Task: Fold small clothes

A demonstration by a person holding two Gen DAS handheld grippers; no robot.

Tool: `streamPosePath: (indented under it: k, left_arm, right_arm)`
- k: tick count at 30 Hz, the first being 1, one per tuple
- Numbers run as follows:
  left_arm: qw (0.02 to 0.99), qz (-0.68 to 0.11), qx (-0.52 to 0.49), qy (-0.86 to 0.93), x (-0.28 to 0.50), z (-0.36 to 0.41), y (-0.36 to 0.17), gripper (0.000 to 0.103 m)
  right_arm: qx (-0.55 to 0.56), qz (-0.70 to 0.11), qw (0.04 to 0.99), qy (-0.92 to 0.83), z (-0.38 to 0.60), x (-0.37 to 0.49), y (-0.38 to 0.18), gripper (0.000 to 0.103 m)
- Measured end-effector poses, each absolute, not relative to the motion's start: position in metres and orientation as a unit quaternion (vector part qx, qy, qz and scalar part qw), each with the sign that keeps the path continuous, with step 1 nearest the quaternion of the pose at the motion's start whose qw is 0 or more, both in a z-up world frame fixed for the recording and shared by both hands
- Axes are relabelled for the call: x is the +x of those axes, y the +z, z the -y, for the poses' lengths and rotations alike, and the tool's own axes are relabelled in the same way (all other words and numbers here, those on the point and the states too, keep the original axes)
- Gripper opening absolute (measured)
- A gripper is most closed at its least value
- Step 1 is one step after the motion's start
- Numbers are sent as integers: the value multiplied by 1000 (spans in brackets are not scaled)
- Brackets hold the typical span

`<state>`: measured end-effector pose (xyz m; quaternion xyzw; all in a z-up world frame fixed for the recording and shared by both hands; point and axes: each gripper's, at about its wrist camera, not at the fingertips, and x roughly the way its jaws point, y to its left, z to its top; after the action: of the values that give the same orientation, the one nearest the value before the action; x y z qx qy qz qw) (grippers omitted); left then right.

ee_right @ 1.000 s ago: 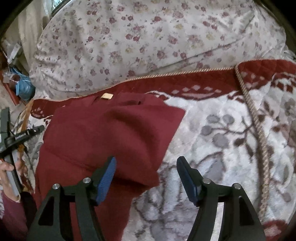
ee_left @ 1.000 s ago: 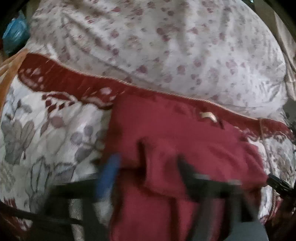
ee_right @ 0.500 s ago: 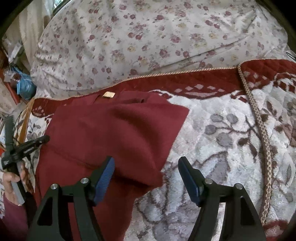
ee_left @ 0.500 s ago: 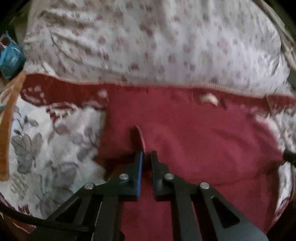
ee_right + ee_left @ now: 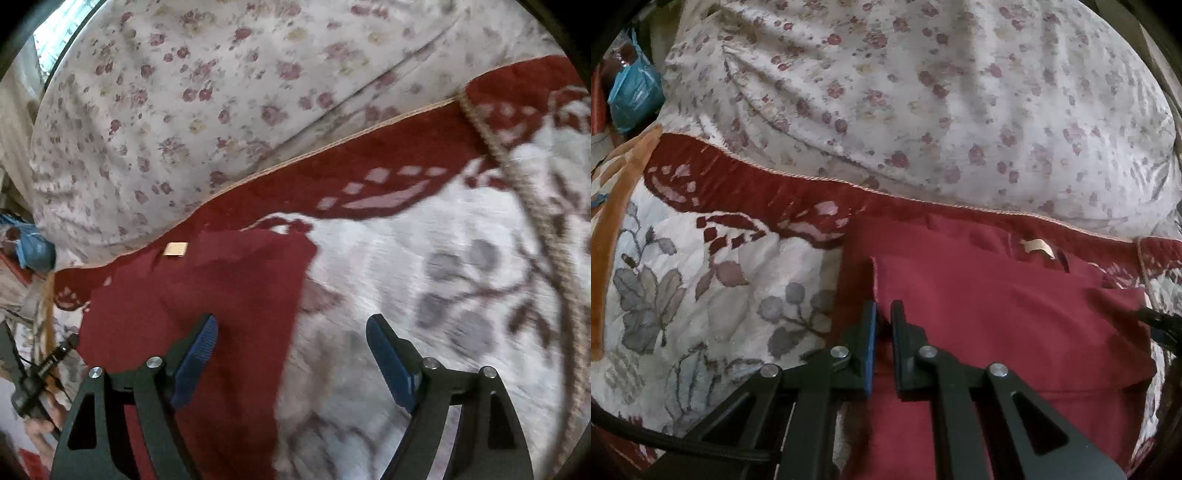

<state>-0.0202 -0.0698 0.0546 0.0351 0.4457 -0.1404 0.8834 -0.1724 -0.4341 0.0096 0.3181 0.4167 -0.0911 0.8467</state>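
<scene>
A second ago the left tongs (image 5: pixel 882 314) stood wide apart over the red garment (image 5: pixel 997 314); they have since closed on a raised edge of its cloth and lifted a folded flap. The right tongs (image 5: pixel 291 343) have slid toward the garment's right edge, rolled, and their jaws are opening wider, straddling that edge without pressing it

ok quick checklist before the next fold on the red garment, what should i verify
1. Left gripper pinching a fold of the red garment: ok, jaws shut on cloth.
2. Right gripper free: ok, jaws opening, nothing pinched; the garment's right edge lies between its fingers.
3. Garment flat on the quilt: not ok, layers overlap unevenly.
4. Tag at the far edge, uncovered: ok.
5. Pillow clear of the garment: ok.
6. Layers caught in the left pinch: cannot tell.
</scene>
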Motion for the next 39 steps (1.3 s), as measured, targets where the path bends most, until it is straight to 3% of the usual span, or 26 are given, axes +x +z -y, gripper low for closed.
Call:
streamPosePath:
  k: [1, 2, 3, 5, 10, 11, 12, 14, 17, 20, 22, 24, 30, 31, 32, 33, 39]
  left_arm:
    - [884, -444, 40, -140, -21, 71, 54, 7]
    - [884, -444, 45, -138, -22, 72, 52, 8]
    - [884, -446, 49, -134, -23, 73, 49, 9]
    - [879, -455, 53, -131, -21, 74, 42, 14]
    - [876, -461, 59, -129, -22, 75, 36, 26]
    - [876, -461, 59, -129, -22, 75, 35, 27]
    - [876, -461, 60, -128, -22, 75, 35, 27]
    - [876, -462, 66, -124, -22, 77, 32, 28]
    - [878, -459, 69, -121, -25, 76, 31, 30]
    - [878, -460, 57, -123, -29, 71, 34, 41]
    - [876, -464, 48, -124, -36, 67, 39, 55]
    - [876, -463, 40, -128, -45, 62, 45, 62]
    - [887, -444, 35, -123, -81, 47, 67, 76]
    - [889, -441, 35, -120, -89, 42, 70, 76]
    - [890, -439, 36, -116, -96, 38, 72, 76]
    - [891, -438, 39, -111, -103, 34, 74, 76]
    - [893, -436, 49, -97, -134, 14, 81, 77]
  right_arm:
    - [312, -420, 849, -81, 432, -166, 7, 74]
    - [286, -425, 855, -84, 428, -160, 8, 32]
    - [253, -426, 864, -93, 424, -157, 11, 14]
    - [207, -419, 875, -126, 424, -156, 15, 14]
    - [218, -430, 865, -142, 423, -176, 19, 20]
    - [219, -422, 870, -130, 418, -186, 27, 27]
    - [220, -420, 873, -120, 412, -194, 31, 43]
    - [205, -433, 873, -92, 394, -209, 30, 54]
    - [152, -474, 863, -81, 363, -233, 15, 54]
    - [164, -472, 863, -77, 360, -256, 18, 54]
    - [172, -471, 862, -74, 362, -265, 24, 54]
    - [171, -445, 875, -86, 366, -271, 38, 54]
    - [181, -426, 883, -80, 371, -241, 43, 54]
    - [179, -439, 877, -73, 370, -235, 35, 50]
    - [167, -455, 872, -68, 366, -229, 25, 25]
    - [146, -468, 869, -67, 362, -226, 16, 22]
    - [132, -444, 881, -95, 355, -240, 26, 22]
